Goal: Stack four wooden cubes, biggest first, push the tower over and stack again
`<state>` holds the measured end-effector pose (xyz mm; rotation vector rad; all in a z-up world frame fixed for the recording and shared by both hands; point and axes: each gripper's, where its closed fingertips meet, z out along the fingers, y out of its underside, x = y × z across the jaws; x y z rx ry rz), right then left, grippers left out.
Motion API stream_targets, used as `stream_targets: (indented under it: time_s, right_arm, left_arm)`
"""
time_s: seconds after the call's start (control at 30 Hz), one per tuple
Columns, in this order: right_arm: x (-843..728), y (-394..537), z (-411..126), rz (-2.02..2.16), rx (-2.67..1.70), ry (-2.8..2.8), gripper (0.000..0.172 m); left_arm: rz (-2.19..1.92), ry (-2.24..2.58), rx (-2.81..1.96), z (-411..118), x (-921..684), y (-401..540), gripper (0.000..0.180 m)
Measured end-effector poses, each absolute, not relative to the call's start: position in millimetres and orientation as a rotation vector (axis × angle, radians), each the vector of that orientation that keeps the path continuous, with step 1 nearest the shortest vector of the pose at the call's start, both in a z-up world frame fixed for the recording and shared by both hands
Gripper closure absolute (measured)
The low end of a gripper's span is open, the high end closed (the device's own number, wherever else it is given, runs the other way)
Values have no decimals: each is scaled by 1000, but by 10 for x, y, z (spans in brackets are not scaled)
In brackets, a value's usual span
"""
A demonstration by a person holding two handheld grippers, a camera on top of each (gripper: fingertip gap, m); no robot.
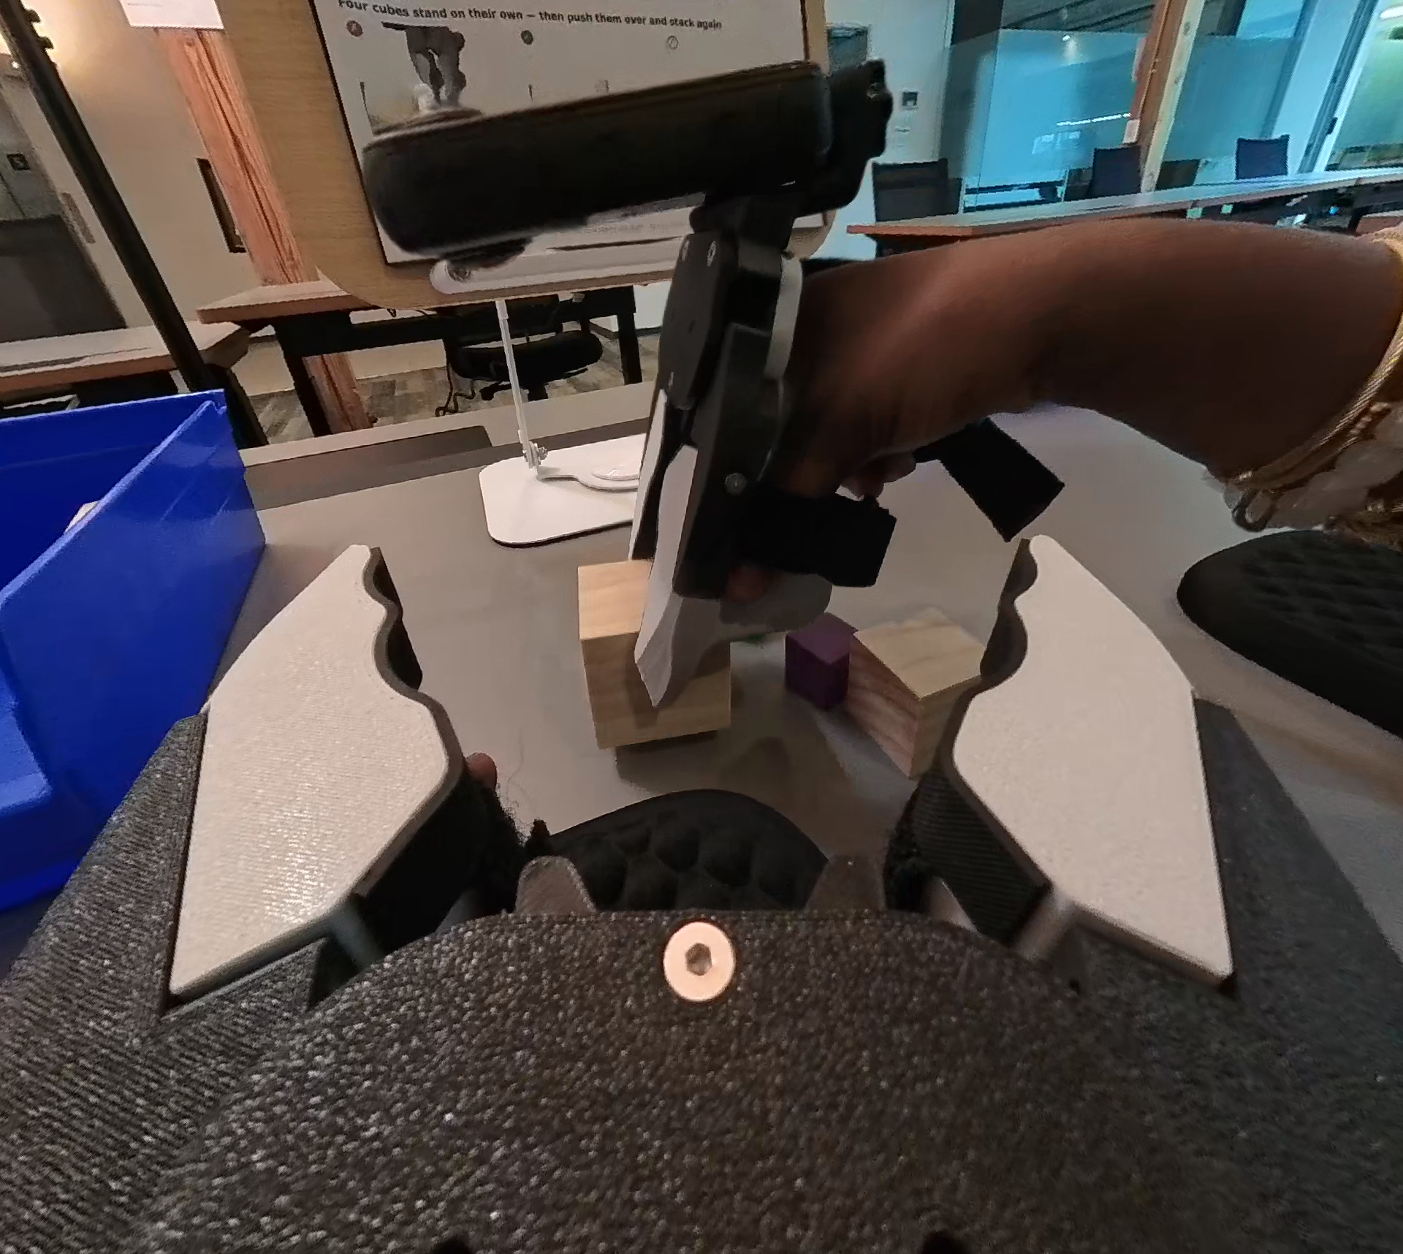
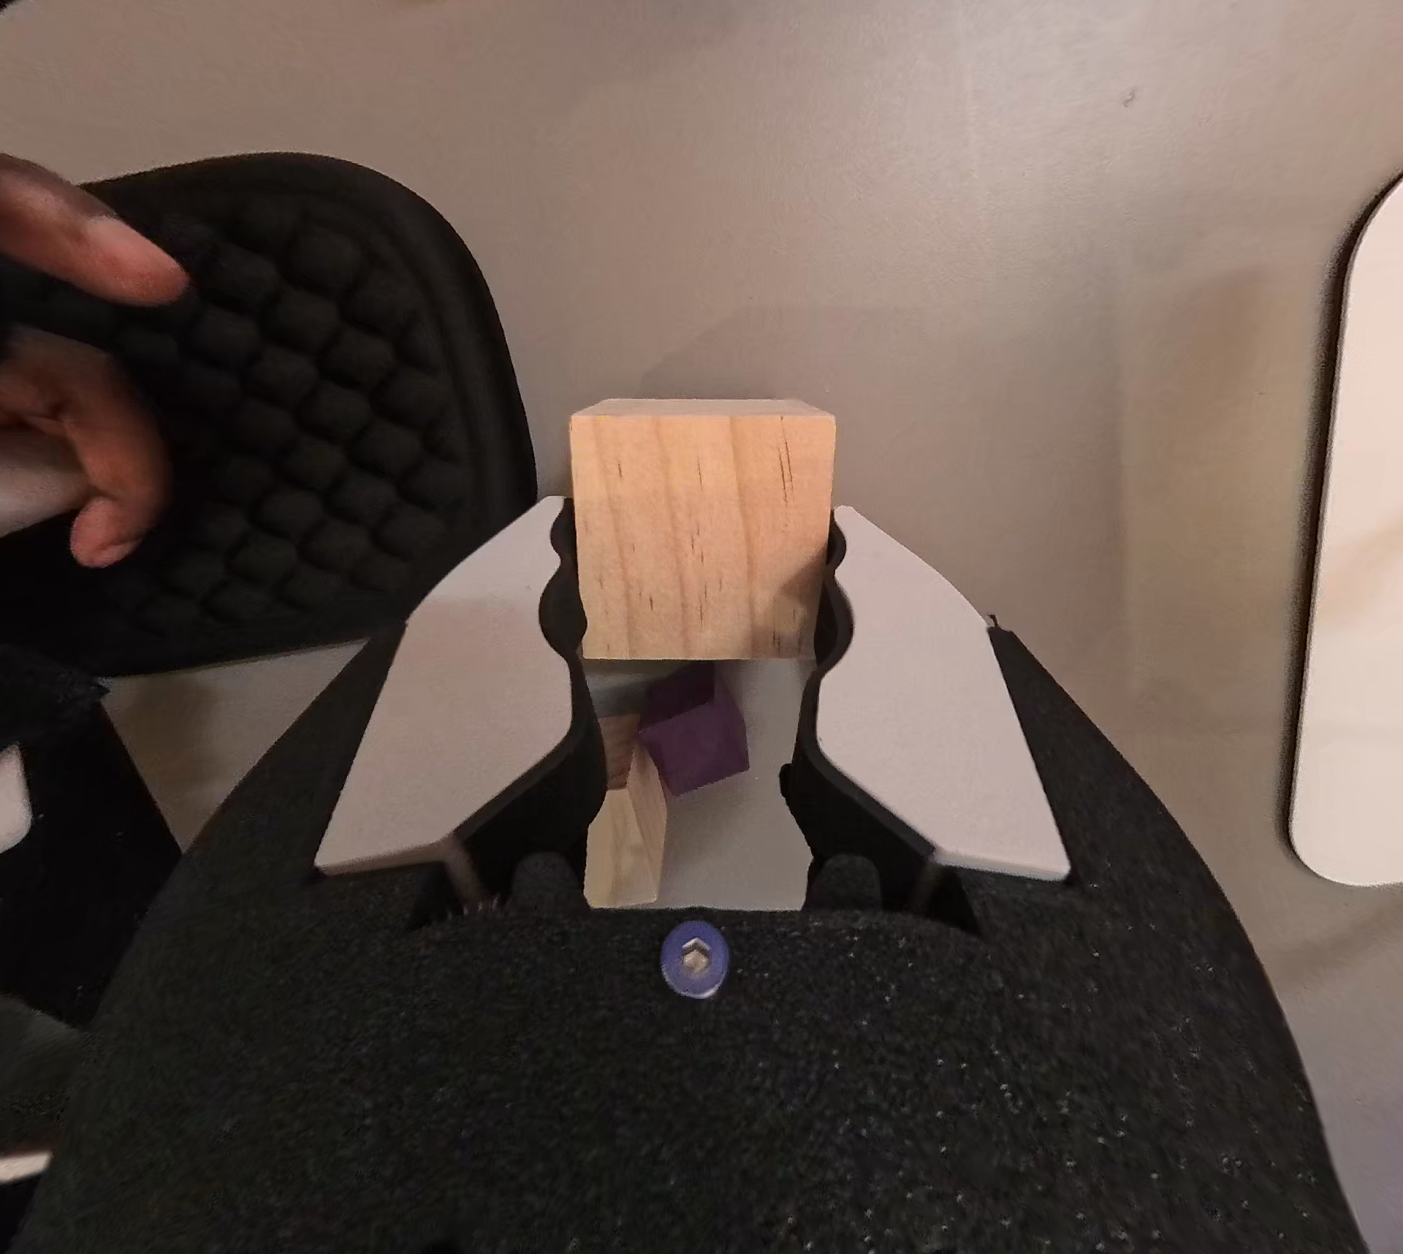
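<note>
Right gripper (image 2: 702, 534) is clamping a wooden cube (image 2: 702, 530) above the grey table (image 2: 987, 230); left gripper (image 1: 698, 618) is hanging wide apart, gripping nothing, behind it.

Grey table (image 1: 471, 610) with pale wooden cube (image 1: 911, 678), purple cube (image 1: 816, 659), white stand base (image 1: 547, 504).

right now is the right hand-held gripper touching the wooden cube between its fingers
Touching. The right wrist view shows the right hand-held gripper with both fingers pressed against the sides of the wooden cube, no gap either side.

Pale wooden cube (image 2: 700, 530) upright, gripped above purple cube (image 2: 695, 732) and another wooden cube (image 2: 624, 838).
</note>
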<state>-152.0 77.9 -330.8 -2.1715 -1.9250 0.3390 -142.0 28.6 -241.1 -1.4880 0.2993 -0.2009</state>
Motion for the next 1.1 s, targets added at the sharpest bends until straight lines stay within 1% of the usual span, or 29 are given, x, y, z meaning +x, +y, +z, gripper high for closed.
stream_targets:
  time_s: [0.37,0.53,0.63,0.7,0.77,0.87,1.1]
  right_arm:
    - [-1551,759,-3353,312,-2147,-1945,113]
    - [-1551,733,-2926,424,-2037,-1913,98]
    - [-1315,730,-2661,383,-1870,-1994,99]
    - [-1018,763,-2612,304,-1851,-2037,99]
    - [-757,691,-2638,322,-1877,-2087,103]
    - [-561,468,-2786,449,-1934,-2125,103]
    - [-507,335,-3219,344,-2001,-2126,103]
  left_arm:
    - [-203,288,-1490,-2411,-1434,292,37]
    - [-207,289,-1488,-2409,-1431,289,38]
    - [-220,294,-1480,-2398,-1423,278,35]
    - [-226,291,-1480,-2398,-1427,279,35]
    - [-229,295,-1484,-2403,-1421,281,34]
    - [-230,298,-1478,-2397,-1417,274,35]
    - [-234,292,-1477,-2394,-1424,272,35]
